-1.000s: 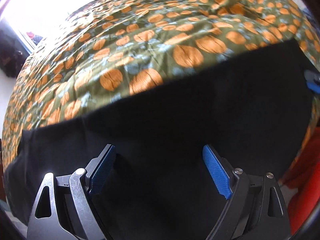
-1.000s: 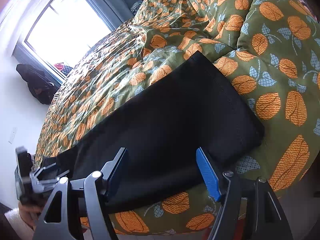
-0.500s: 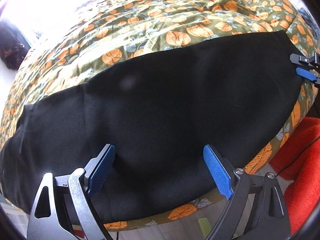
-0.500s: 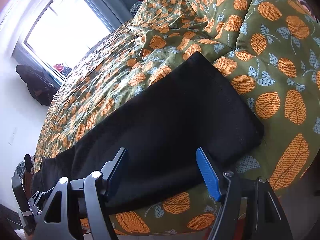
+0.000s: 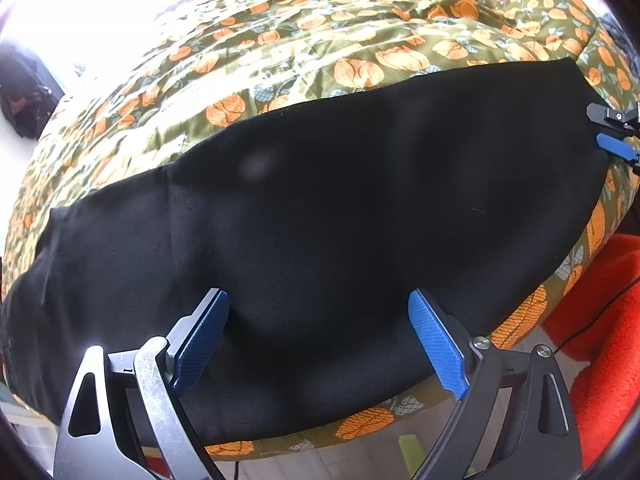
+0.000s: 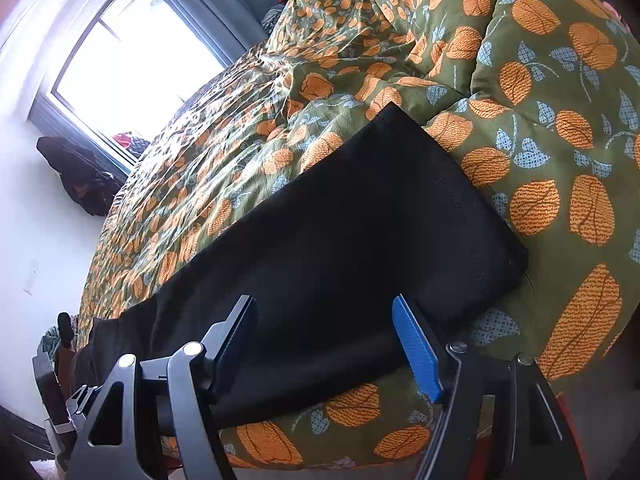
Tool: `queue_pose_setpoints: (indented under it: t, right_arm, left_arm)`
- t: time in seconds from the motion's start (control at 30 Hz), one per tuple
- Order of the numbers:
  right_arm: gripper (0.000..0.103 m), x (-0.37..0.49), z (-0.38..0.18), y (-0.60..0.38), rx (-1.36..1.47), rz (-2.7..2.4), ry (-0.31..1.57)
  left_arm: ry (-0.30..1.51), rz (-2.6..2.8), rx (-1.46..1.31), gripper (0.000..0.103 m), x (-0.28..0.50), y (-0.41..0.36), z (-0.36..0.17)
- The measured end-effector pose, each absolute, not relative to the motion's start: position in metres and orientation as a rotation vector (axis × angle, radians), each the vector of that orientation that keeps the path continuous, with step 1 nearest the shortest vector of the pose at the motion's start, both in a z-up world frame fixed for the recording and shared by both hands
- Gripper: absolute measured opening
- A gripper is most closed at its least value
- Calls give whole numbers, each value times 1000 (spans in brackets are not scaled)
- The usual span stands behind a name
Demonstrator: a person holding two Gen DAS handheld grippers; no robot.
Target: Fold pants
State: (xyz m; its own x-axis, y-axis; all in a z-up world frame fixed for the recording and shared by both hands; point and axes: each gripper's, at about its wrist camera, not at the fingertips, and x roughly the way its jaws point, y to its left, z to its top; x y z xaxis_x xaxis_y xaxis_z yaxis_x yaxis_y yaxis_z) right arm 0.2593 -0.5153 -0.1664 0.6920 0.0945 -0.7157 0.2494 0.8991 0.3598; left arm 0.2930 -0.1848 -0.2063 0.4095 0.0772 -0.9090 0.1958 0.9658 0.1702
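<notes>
The left gripper (image 5: 316, 340) stood wide open, its blue pads (image 5: 438, 346) well apart and holding nothing, hovering over the near side of the pants (image 5: 340, 208). The right gripper (image 6: 324, 346) was also open, somewhat narrower, with nothing between its pads; only black cloth lay beyond the gap.

The pants (image 6: 340, 240) lay flat on the bed (image 6: 560, 184), folded lengthwise into one long black band along the bed's near edge. Their long axis ran parallel to that edge. In the left view the band stretched from the left side of the bed to the right, where the right gripper's tips (image 5: 614, 136) showed just beside its end. In the right view that end was a straight, squared edge (image 6: 460, 184) near the bed's right side, and the band ran away to the left, narrowing toward the far left corner, where part of the left gripper (image 6: 60, 380) showed.

Beyond the pants the green quilt (image 5: 360, 40) with orange print lay rumpled. Farther off were a bright window (image 6: 132, 64) and a dark bundle (image 6: 84, 172) against the wall. An orange-red cloth (image 5: 600, 320) lay below the bed's right edge.
</notes>
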Motion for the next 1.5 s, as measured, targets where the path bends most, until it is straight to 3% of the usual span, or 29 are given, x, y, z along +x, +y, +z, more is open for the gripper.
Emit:
queue_pose_setpoints:
  t: [1.5]
  right_arm:
    - [70,259,-167,-515,458,-92,809]
  left_arm:
    - [1153,-70,261,94,293,-185,-207]
